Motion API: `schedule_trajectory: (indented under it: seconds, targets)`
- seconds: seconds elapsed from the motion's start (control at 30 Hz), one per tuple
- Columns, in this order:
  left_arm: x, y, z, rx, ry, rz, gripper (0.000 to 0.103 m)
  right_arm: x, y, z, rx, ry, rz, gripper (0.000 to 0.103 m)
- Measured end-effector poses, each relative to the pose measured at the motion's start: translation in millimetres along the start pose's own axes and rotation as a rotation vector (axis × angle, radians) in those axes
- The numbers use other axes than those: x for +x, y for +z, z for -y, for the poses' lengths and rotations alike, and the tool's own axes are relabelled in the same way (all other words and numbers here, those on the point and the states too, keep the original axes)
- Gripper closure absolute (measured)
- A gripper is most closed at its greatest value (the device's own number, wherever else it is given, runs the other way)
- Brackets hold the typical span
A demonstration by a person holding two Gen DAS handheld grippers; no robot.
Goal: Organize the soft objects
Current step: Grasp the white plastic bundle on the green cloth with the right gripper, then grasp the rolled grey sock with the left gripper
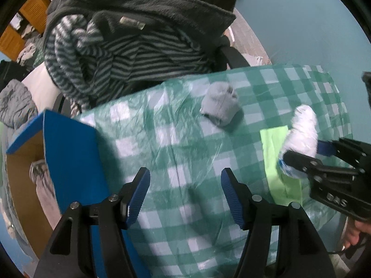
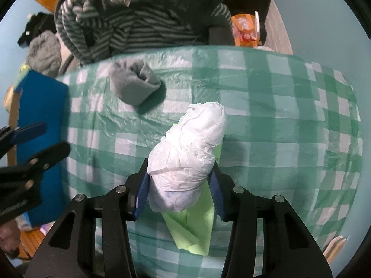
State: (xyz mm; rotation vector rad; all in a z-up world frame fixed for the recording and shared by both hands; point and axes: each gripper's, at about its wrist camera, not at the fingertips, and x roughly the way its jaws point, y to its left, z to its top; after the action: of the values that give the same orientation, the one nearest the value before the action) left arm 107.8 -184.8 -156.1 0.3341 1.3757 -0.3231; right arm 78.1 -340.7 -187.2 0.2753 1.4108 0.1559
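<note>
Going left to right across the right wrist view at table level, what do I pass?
left gripper → blue box → grey sock bundle → white bundle clamped in the right gripper, lying over the green cloth → bare checked tablecloth.

Left gripper (image 1: 185,194) jaws wide apart, holding nothing; right gripper (image 2: 180,190) jaws clamped on load.

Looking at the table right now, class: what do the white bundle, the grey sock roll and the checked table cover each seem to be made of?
White bundle: probably thin crinkled plastic film, faintly glossy, with sharp creases.
Grey sock roll: soft knit fabric, matte and fuzzy.
Table cover: likely plastic sheeting, shiny with fine wrinkles.
</note>
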Motion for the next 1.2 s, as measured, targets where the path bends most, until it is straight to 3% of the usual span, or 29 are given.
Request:
schedule_trajectory:
  seconds: [0.27, 0.6, 0.83, 1.13, 1.17, 1.2]
  targets:
    - [13, 31, 11, 0.044, -0.045, 0.019, 0.038, -27, -4, 18, 0.058, 0.02, 0.039, 0.057]
    - [43, 64, 28, 0.053, -0.123, -0.017, 0.038, -47, -17, 39, 0.121, 0.019, 0.068, 0.057]
    - [66, 73, 38, 0.058, -0.119, -0.069, 0.038, -52, -27, 54, 0.158, 0.019, 0.059, 0.057]
    - [73, 80, 41, 0.036, -0.113, -0.058, 0.038, -56, -31, 64, 0.168, 0.015, 0.062, 0.057]
    - [74, 80, 40, 0.028, -0.117, -0.061, 0.038, -56, -31, 65, 0.169, 0.016, 0.062, 0.057]
    - [75, 81, 39, 0.021, -0.123, -0.064, 0.046, -56, -31, 65, 0.17, 0.017, 0.063, 0.057]
